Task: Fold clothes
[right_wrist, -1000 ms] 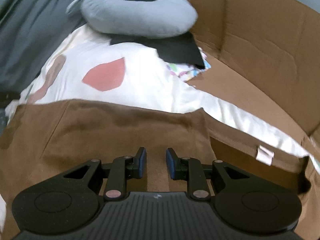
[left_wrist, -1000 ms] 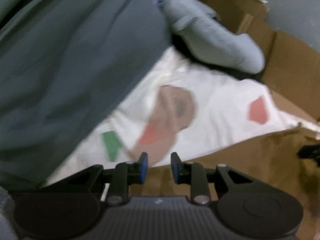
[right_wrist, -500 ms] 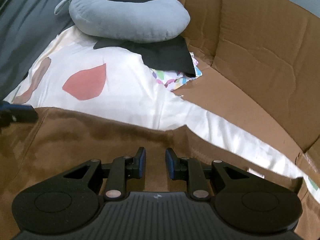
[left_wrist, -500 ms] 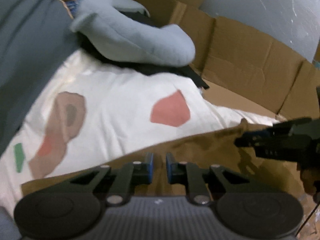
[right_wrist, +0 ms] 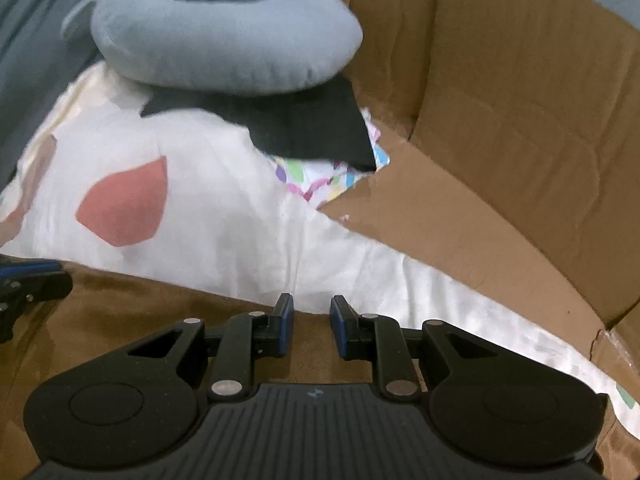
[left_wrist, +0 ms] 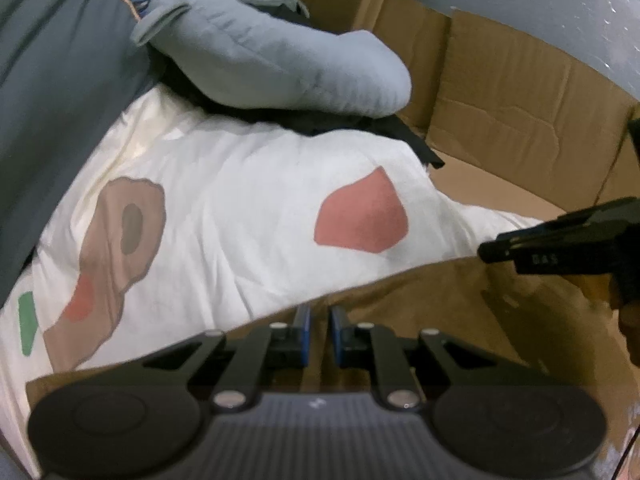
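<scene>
A brown garment [left_wrist: 460, 312] lies spread over a white sheet with coloured patches [left_wrist: 248, 216]. My left gripper [left_wrist: 320, 316] sits at the garment's far edge, its blue-padded fingers nearly together with brown cloth in the thin gap. My right gripper [right_wrist: 312, 312] is at the same far edge further right. Its fingers stand a small way apart over the brown garment [right_wrist: 160, 320] and pinch nothing. The right gripper [left_wrist: 560, 236] also shows side-on in the left wrist view. The left gripper's fingers [right_wrist: 36, 280] show at the left edge of the right wrist view.
A grey-blue neck pillow [right_wrist: 224, 36] rests on a black cloth [right_wrist: 304, 128] beyond the sheet. Cardboard walls [right_wrist: 520, 120] rise to the right and behind. A dark grey-green blanket [left_wrist: 52, 92] lies to the left. A colourful patterned cloth [right_wrist: 316, 180] peeks from under the black one.
The left gripper swung right, away from the dark blanket, reached the brown garment's far edge, and its fingers narrowed. The right gripper moved forward to that edge with its gap unchanged.
</scene>
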Tool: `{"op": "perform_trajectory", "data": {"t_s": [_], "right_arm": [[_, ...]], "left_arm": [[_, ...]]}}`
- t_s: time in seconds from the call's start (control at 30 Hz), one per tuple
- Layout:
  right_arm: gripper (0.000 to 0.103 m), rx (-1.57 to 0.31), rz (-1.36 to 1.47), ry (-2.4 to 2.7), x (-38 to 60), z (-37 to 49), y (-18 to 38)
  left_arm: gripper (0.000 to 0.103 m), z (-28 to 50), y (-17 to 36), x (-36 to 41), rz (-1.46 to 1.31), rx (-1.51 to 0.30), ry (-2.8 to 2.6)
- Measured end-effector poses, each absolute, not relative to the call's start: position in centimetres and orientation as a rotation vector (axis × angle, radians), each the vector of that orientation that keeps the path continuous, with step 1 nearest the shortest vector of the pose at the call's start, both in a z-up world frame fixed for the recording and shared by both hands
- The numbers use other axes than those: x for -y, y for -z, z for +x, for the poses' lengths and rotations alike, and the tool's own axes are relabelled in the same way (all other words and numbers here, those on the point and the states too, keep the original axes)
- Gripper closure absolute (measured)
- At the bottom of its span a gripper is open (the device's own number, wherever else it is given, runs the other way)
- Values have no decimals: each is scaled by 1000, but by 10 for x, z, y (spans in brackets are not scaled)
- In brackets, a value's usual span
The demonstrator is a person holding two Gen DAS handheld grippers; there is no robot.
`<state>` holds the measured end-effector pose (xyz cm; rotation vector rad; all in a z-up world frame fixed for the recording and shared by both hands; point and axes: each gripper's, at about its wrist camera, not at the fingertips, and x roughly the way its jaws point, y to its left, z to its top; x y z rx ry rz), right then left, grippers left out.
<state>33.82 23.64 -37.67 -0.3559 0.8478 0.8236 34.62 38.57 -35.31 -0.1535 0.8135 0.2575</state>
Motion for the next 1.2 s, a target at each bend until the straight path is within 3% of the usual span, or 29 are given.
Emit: {"op": "perform_trajectory", "data": {"t_s": [0.17,0.57,0.83,0.93,1.03,1.2], "right_arm": [[77,-897,-367,-808,-249,347,381],[75,-857,-184,-875,-193,373,307],[75,-814,-221,-806,-91,377,273],[75,-825,-211,-757,-52,378,272],[75,-836,-196,-698,-11,380,274],[75,-854,-159,-589,60,384,283]], "left_arm": [[89,352,355,-387,-161,-835,-274],[89,358,349,-384,-179,-855,-300],[88,363,349,-378,-152,-853,-298],[88,367,345,-375,-118,-881,-314],[81,371,339,-373,-71,-905,-340],[82,370,322,-370,-73,-903,-368]]}}
